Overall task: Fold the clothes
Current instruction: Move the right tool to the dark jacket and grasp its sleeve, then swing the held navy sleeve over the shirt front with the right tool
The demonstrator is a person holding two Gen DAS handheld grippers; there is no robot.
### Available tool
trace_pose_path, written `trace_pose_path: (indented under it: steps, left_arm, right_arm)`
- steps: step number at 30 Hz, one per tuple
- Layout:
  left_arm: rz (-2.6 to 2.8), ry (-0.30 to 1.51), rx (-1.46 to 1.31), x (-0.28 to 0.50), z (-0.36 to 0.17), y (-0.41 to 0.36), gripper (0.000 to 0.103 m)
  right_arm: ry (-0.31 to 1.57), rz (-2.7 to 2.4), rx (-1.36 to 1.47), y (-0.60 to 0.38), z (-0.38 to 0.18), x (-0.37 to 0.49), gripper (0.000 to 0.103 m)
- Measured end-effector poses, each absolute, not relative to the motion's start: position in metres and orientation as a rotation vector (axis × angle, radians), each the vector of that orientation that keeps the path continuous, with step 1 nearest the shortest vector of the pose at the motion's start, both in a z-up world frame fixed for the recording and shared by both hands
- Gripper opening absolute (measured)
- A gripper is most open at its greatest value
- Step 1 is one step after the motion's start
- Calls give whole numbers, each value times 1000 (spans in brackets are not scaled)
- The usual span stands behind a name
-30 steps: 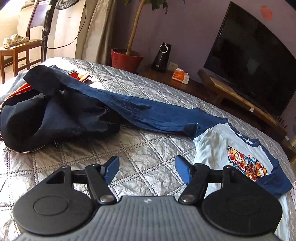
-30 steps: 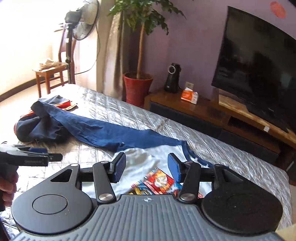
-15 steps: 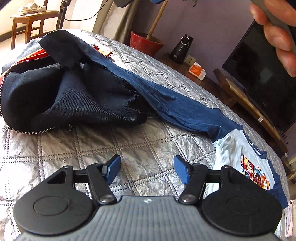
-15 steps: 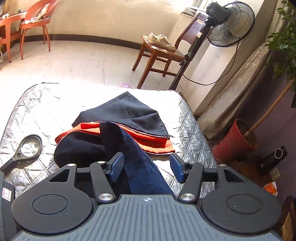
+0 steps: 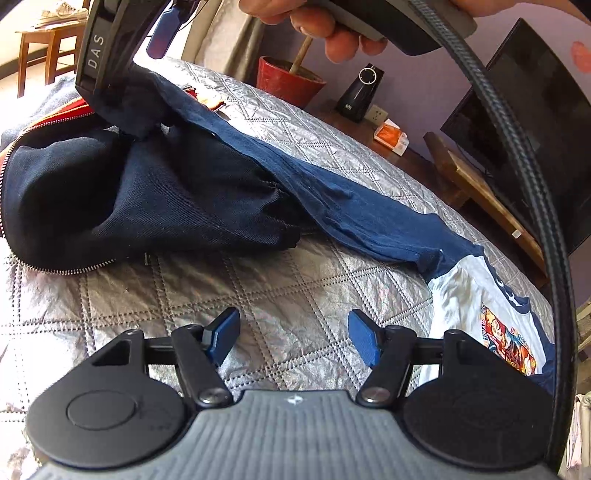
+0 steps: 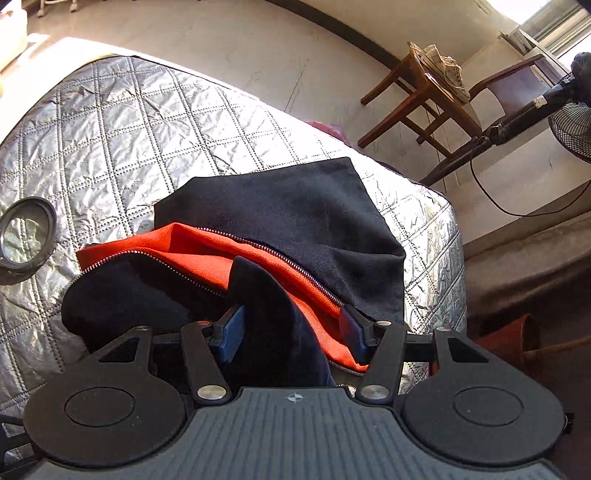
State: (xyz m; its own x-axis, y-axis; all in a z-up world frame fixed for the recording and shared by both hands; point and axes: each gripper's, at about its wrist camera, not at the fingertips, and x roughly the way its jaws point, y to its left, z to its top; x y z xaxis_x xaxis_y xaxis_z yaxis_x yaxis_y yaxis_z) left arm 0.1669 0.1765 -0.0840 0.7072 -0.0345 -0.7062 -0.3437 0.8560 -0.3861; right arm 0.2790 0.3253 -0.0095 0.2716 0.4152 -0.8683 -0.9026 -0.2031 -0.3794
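While the left gripper [image 5: 293,334] hangs over bare silver quilt [image 5: 258,288] with its blue pads well apart and nothing between them, the left wrist view shows the navy jacket [image 5: 147,199] heaped beyond it on the quilt, a zipper running along its near edge. A blue sleeve [image 5: 332,206] trails from the top of the jacket down to the white printed shirt [image 5: 476,295], which lies flat to the jacket's right. Above the jacket, the right gripper [image 5: 122,55] comes down onto the sleeve's end, a hand [image 5: 314,22] on its handle. From the right wrist view, the right gripper [image 6: 291,332] sits right over the jacket [image 6: 295,214], whose orange lining [image 6: 207,247] shows; the sleeve's end [image 6: 273,306] stands between its closing jaws, the pads not yet pressing it. A magnifying glass [image 6: 26,232] lies left of the jacket.
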Motion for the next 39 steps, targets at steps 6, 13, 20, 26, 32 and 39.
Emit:
trace_pose_path:
  steps: [6, 13, 20, 26, 32, 39]
  left_arm:
    - [180, 774, -515, 170, -84, 175, 62]
    - [170, 773, -458, 173, -82, 161, 63]
    - [151, 771, -398, 174, -82, 144, 63]
    - [106, 754, -303, 176, -79, 114, 63]
    - [62, 717, -240, 177, -75, 88, 63]
    - [-7, 709, -176, 179, -77, 63, 63]
  right_arm:
    - [628, 1273, -955, 310, 24, 307, 3]
    - [526, 906, -228, 170, 160, 376, 3]
    - [371, 370, 390, -103, 186, 309, 3]
    - [472, -26, 721, -245, 72, 213, 3]
    - [570, -114, 880, -263, -24, 148, 3]
    - [464, -77, 858, -271, -39, 94, 20]
